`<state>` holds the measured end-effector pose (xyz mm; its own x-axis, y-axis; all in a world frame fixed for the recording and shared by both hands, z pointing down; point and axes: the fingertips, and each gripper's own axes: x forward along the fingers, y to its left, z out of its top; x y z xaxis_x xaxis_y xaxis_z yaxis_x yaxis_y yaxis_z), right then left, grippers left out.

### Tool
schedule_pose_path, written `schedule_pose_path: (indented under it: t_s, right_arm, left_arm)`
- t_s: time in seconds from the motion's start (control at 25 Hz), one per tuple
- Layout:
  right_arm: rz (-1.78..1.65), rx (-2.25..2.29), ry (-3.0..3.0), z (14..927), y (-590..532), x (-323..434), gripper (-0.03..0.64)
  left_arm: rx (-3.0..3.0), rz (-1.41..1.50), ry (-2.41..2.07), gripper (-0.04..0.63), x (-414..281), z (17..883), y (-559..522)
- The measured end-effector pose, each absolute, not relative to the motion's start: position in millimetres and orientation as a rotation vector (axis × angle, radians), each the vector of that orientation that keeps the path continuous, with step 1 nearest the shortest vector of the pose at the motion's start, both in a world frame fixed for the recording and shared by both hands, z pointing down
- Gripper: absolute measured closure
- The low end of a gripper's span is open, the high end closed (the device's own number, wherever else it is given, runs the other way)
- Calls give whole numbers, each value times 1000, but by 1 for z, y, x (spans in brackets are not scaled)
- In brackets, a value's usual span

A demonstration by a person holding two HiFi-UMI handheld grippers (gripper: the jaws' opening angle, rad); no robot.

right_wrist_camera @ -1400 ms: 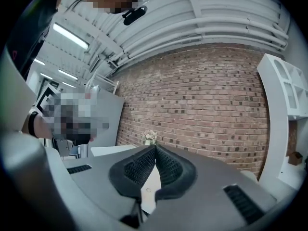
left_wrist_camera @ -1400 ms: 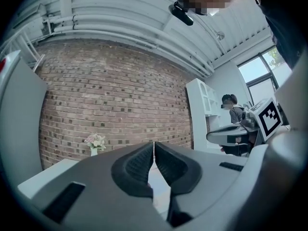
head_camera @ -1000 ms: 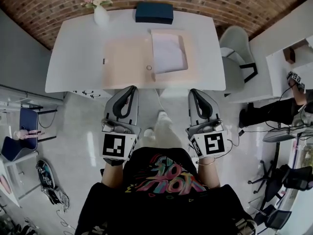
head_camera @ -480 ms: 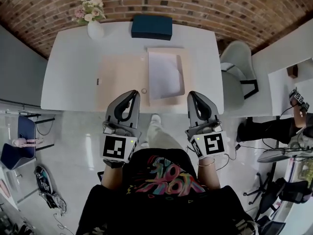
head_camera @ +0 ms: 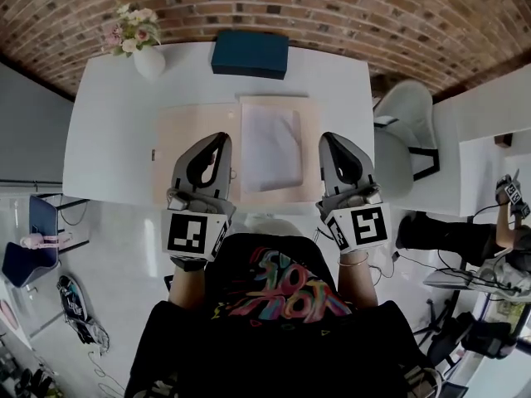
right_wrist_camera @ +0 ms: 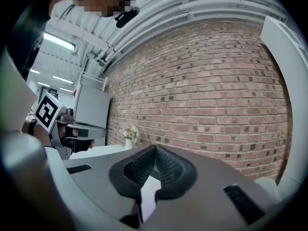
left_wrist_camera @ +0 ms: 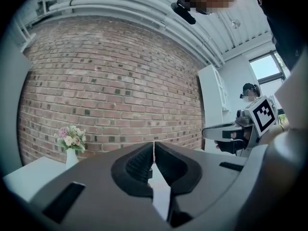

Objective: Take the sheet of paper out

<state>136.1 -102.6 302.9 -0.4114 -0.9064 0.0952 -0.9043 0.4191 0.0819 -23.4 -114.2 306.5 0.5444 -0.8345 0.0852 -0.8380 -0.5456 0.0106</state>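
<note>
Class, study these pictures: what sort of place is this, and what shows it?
Probably an office or studio workspace: a white desk against a brick wall, a grey chair beside it, and an open folder with paper on the desk.

On your white table (head_camera: 108, 139) the open beige folder (head_camera: 191, 121) lies central, the white sheet of paper (head_camera: 270, 143) on its right half. Behind it sits the dark blue box (head_camera: 249, 54), with the white flower vase (head_camera: 148, 60) at far left.
</note>
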Motion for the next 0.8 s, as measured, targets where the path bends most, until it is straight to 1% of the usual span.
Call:
schedule_pose_path:
  t_s: [0.2, 0.8]
  right_arm:
    - [-16, 1606, -2542, 305, -121, 140, 598]
    - [-6, 1657, -2490, 308, -137, 134, 598]
  left_arm:
    - [2706, 113, -1464, 565, -18, 309, -130]
    - [2703, 140, -1419, 565, -29, 317, -160]
